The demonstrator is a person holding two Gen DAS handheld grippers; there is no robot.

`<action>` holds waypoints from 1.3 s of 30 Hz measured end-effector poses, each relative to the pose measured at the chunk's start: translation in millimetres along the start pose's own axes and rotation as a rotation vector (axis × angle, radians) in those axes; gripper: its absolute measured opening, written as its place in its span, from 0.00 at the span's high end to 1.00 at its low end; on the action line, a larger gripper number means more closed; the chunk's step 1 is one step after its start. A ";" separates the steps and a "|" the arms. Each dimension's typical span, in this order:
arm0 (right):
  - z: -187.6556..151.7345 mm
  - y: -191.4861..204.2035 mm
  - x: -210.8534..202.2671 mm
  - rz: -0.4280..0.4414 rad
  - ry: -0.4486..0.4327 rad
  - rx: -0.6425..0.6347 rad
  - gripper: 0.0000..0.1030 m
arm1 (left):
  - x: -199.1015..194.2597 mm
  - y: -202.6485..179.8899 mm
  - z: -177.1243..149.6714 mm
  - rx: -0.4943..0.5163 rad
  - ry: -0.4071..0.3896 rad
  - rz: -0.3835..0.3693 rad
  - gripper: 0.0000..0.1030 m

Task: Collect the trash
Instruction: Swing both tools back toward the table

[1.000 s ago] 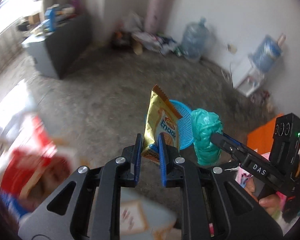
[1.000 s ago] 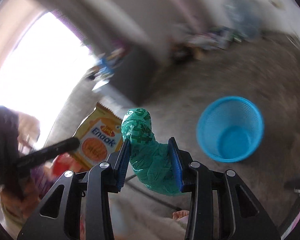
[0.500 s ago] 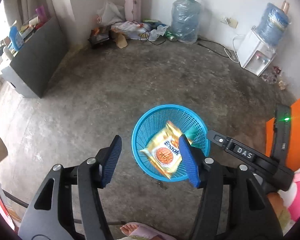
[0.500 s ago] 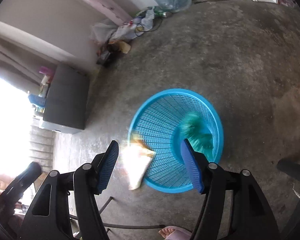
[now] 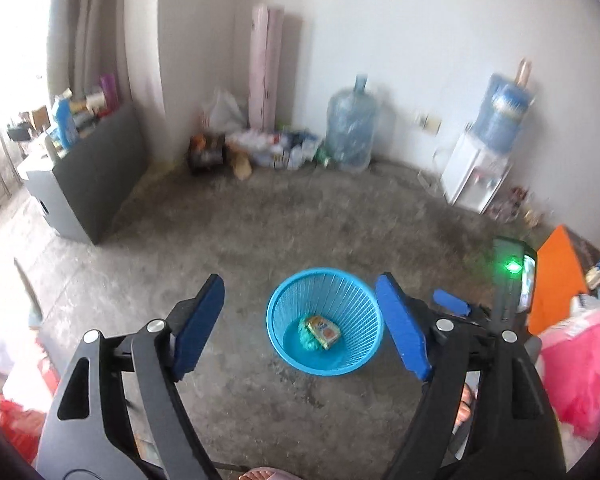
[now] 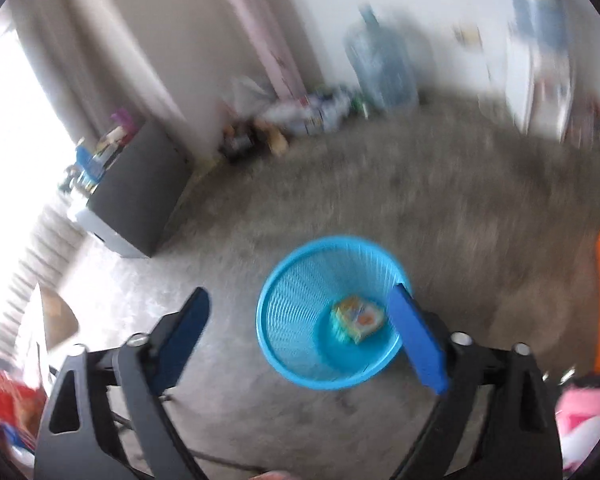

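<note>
Left gripper (image 5: 300, 328): jaws spread wide, holding nothing; right gripper (image 6: 300, 336): likewise wide apart and empty, above the concrete floor (image 5: 260, 224). Blue mesh basket (image 5: 362, 300) on the floor between the fingers, containing a yellow snack wrapper (image 5: 323, 329) lying against a green crumpled bag (image 5: 306, 338) at the bottom; wrapper print too small to read. Left view alone shows sharply the water jug (image 5: 350, 132), dispenser (image 5: 476, 172) and the other tool's green light (image 5: 512, 267); right view blurred.
</note>
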State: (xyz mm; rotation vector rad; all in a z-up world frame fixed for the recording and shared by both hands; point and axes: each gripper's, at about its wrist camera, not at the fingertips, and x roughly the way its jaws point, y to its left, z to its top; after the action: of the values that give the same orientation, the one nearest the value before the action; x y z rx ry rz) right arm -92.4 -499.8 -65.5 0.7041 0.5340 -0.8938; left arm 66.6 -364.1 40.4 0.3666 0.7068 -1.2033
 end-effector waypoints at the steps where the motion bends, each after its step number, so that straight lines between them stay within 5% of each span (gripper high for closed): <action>1: 0.0 13.4 -17.0 -0.017 -0.049 -0.057 0.06 | -21.1 1.8 -4.5 -0.011 -0.024 -0.001 0.24; 9: -30.5 102.3 -123.9 0.029 -0.301 -0.397 0.06 | -175.0 42.6 -85.0 -0.141 -0.135 0.095 0.17; 16: -73.9 158.2 -181.8 0.422 -0.239 -0.497 0.06 | -294.3 111.5 -194.8 -0.387 -0.245 0.349 0.17; 21: -126.5 215.2 -194.5 0.633 -0.053 -0.638 0.06 | -351.8 141.3 -268.7 -0.519 -0.299 0.540 0.17; 23: -147.7 236.4 -191.3 0.712 0.057 -0.673 0.07 | -362.3 152.1 -291.5 -0.534 -0.301 0.604 0.17; 25: -173.4 256.5 -190.8 0.756 0.156 -0.727 0.20 | -365.8 165.2 -310.9 -0.545 -0.285 0.649 0.17; 30: -225.8 290.5 -184.7 0.791 0.337 -0.845 0.32 | -356.5 190.2 -334.9 -0.553 -0.254 0.715 0.18; 39: -259.7 318.5 -193.2 0.795 0.329 -0.966 0.36 | -343.5 224.9 -353.4 -0.551 -0.194 0.747 0.18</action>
State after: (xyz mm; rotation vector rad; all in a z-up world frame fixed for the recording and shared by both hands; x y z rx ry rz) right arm 40.4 -70.2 -2.0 0.1143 0.8032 0.2653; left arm 107.5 173.5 -12.2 0.0302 0.6194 -0.3055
